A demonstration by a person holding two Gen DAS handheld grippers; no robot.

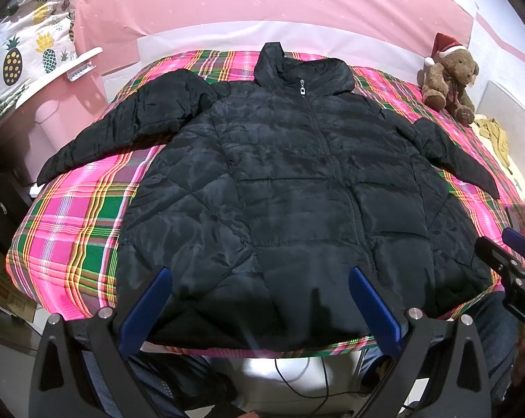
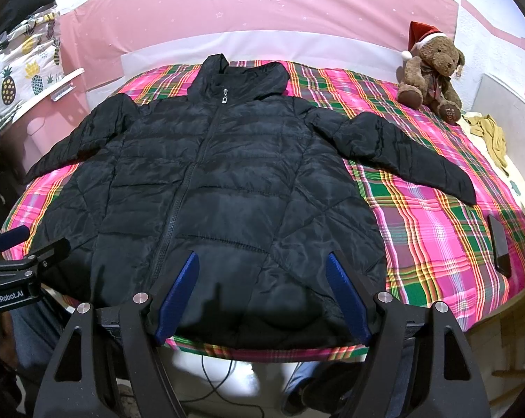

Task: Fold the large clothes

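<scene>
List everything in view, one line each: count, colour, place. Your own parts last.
jacket: one, black, zipped, spread flat on the blanket, sleeves out to both sides
blanket: one, pink and green plaid, under the jacket
teddy bear: one, brown with a red Santa hat, far right corner of the blanket
phone: one, black, right edge of the blanket
cloth: one, yellowish, crumpled beyond the bear
pineapple fabric: one, white with pineapples, far left
left gripper: one, black with blue fingers, open over the jacket hem
right gripper: one, black with blue fingers, open over the hem
</scene>
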